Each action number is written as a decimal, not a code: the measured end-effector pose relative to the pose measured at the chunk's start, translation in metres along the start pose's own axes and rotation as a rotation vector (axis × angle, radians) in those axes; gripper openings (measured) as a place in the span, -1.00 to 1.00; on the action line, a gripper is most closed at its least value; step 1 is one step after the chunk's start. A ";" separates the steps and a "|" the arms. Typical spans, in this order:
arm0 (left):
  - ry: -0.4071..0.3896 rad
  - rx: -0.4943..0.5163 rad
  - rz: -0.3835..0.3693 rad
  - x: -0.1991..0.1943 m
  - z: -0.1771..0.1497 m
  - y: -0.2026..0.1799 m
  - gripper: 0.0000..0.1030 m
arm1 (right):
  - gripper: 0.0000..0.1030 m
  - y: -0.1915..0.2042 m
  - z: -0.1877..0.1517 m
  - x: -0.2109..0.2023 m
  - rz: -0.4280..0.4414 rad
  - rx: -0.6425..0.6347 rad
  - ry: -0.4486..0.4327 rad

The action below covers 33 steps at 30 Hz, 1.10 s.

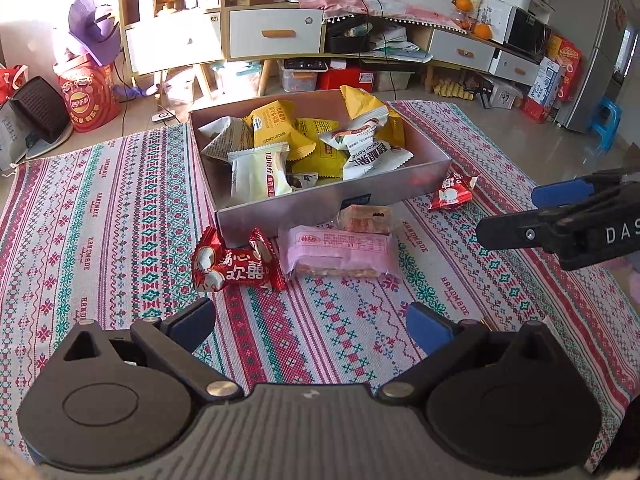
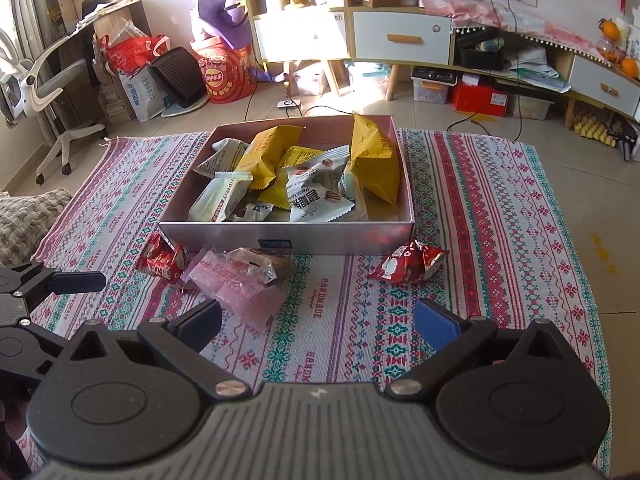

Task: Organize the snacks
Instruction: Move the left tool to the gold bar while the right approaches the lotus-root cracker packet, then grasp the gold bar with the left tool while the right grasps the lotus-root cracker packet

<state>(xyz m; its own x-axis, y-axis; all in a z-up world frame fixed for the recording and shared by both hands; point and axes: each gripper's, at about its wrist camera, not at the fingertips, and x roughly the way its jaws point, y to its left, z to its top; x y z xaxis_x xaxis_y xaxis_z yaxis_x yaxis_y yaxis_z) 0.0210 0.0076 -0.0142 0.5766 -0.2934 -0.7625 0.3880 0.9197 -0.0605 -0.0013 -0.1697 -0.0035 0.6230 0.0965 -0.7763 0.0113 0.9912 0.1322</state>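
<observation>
A pink cardboard box (image 1: 320,204) (image 2: 280,236) on the patterned cloth holds several yellow and white snack packets. In front of it lie a red candy packet (image 1: 232,264) (image 2: 162,260), a pink wrapped cake (image 1: 340,252) (image 2: 236,280), a small clear-wrapped pastry (image 1: 366,218) (image 2: 260,262) and a second red packet (image 1: 452,192) (image 2: 408,266). My left gripper (image 1: 312,324) is open and empty, hovering just short of the red packet and pink cake. My right gripper (image 2: 320,320) is open wide and empty, between the pink cake and the second red packet; it also shows as the right gripper (image 1: 516,216).
The striped cloth (image 1: 120,220) (image 2: 480,240) covers the floor under the box. Behind stand a shelf unit (image 1: 172,20), a low cabinet with drawers (image 2: 400,36), a red bucket (image 2: 228,76) and an office chair (image 2: 52,92). A grey cushion (image 2: 24,220) lies at the left.
</observation>
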 end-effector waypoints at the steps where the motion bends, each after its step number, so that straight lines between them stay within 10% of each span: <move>1: 0.003 0.004 -0.003 0.000 -0.002 0.000 1.00 | 0.98 0.001 -0.002 0.000 0.002 -0.007 0.004; 19: 0.041 0.086 -0.053 0.002 -0.034 -0.009 1.00 | 0.99 -0.007 -0.046 -0.006 0.015 -0.097 0.087; 33: 0.070 0.357 -0.244 0.022 -0.040 -0.065 1.00 | 0.98 -0.016 -0.071 -0.013 0.133 -0.329 0.244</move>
<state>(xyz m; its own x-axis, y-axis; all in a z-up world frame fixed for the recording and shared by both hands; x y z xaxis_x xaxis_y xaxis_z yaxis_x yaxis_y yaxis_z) -0.0200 -0.0482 -0.0530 0.3921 -0.4615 -0.7958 0.7381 0.6742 -0.0274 -0.0650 -0.1800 -0.0393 0.3982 0.2053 -0.8940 -0.3315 0.9410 0.0685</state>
